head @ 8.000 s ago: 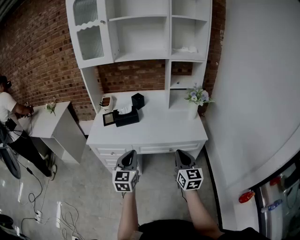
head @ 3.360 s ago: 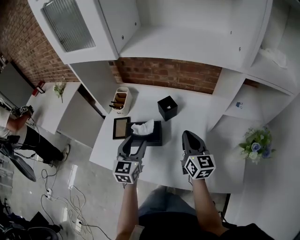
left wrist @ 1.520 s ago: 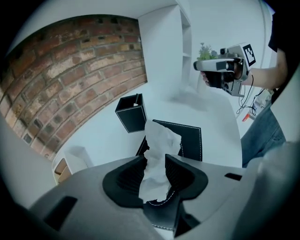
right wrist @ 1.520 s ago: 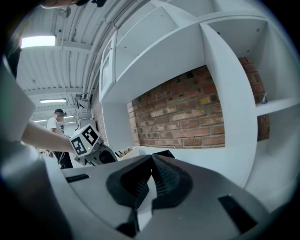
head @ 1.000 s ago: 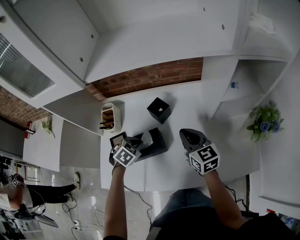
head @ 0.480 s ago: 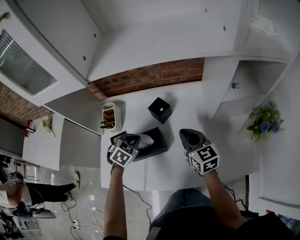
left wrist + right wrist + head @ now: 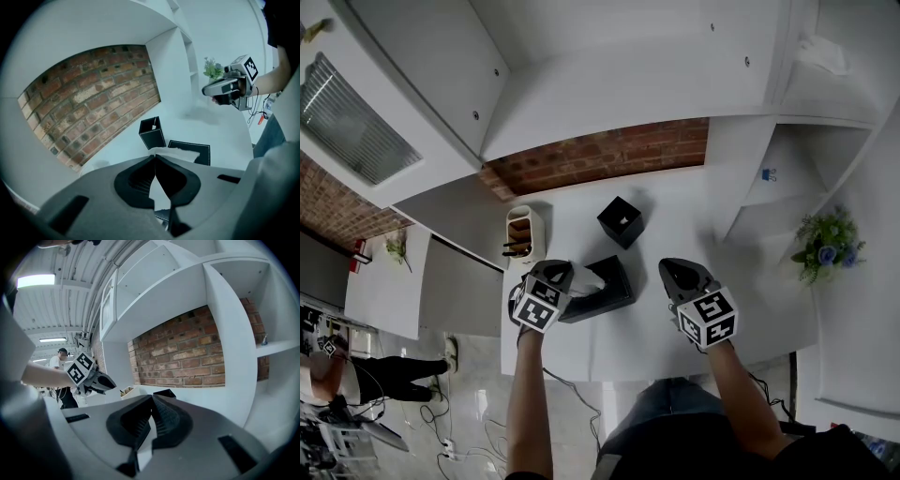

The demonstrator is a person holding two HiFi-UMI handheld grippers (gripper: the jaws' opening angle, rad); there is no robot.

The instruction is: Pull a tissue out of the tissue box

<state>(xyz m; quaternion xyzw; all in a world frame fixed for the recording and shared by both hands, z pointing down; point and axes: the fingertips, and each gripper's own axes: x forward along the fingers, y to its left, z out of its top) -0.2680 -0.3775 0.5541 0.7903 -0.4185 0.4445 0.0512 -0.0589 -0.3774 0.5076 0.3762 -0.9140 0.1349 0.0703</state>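
White desk point(image 7: 675, 220) under the shelves, black tissue box point(image 7: 609, 292) on its left part, long axis running across the desk from my left gripper point(image 7: 562, 274) towards the right one. Left jaws are together, pinching the tissue point(image 7: 587, 279). The sheet runs from the box slot up and left into the tips, so I judge the pull goes up and away from the box. The box sits just below and ahead of the left jaws. My right gripper point(image 7: 676, 268) is beside the box's right end, jaws together on nothing, so left is nearer.
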